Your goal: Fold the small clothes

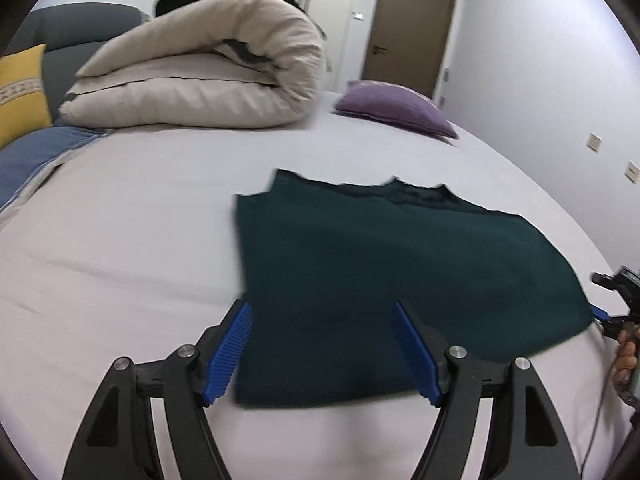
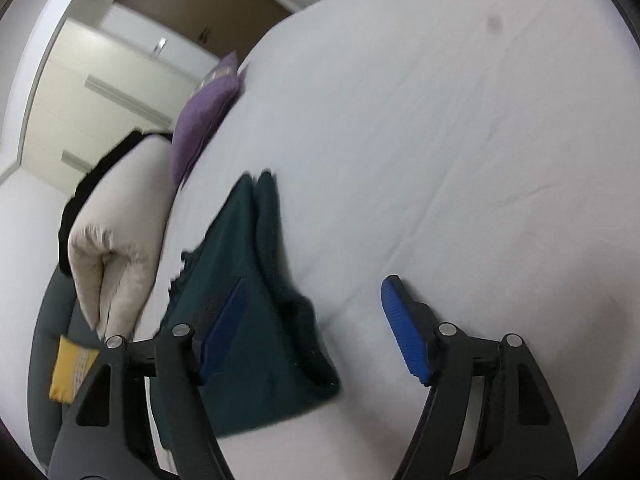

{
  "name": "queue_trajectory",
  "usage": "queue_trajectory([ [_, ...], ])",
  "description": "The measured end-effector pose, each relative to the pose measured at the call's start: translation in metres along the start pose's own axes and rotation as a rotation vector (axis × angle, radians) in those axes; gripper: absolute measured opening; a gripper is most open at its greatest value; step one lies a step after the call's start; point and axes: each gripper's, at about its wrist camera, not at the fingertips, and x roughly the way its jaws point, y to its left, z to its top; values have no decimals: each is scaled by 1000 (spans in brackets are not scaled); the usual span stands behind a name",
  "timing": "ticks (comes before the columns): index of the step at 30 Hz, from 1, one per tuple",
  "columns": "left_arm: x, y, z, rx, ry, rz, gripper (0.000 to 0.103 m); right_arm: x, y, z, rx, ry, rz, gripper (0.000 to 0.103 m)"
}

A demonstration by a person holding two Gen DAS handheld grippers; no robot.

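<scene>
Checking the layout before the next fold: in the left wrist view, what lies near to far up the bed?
Left gripper → dark green garment → purple pillow → brown door.

We note the dark green garment (image 1: 360,272) is soft with blur in both views; its weave and far-edge trim cannot be made out. Beside the garment's right corner, the right gripper (image 1: 612,312) is cut by the frame edge (only a blue tip and black parts show), so its jaws are unreadable there. In the right wrist view the finger (image 2: 224,332) over the garment is smeared and half transparent. Beyond the garment, the folded duvet (image 1: 200,80) hides most of something black.
</scene>
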Motion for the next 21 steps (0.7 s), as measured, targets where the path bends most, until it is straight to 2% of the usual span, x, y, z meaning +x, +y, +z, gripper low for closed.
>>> queue_trajectory([
  [4,19,-29,15,-17,27,-69,75,25,19,0,-52,99,60,70],
  [7,40,-52,34,-23,57,-105,75,49,35,-1,-89,211,28,70],
  [10,61,-75,49,-21,84,-139,75,63,40,3,-9,279,28,70],
  [11,68,-79,51,-15,99,-136,75,67,37,7,68,302,56,69],
  [14,93,-89,50,3,169,-121,73,82,34,7,191,373,126,63],
  [16,110,-85,40,-32,231,-107,69,86,39,7,170,382,141,63],
  [19,114,-80,30,-38,205,-108,68,95,42,6,161,383,169,59],
  [21,114,-86,26,9,192,-81,68,100,40,6,154,371,193,49],
])
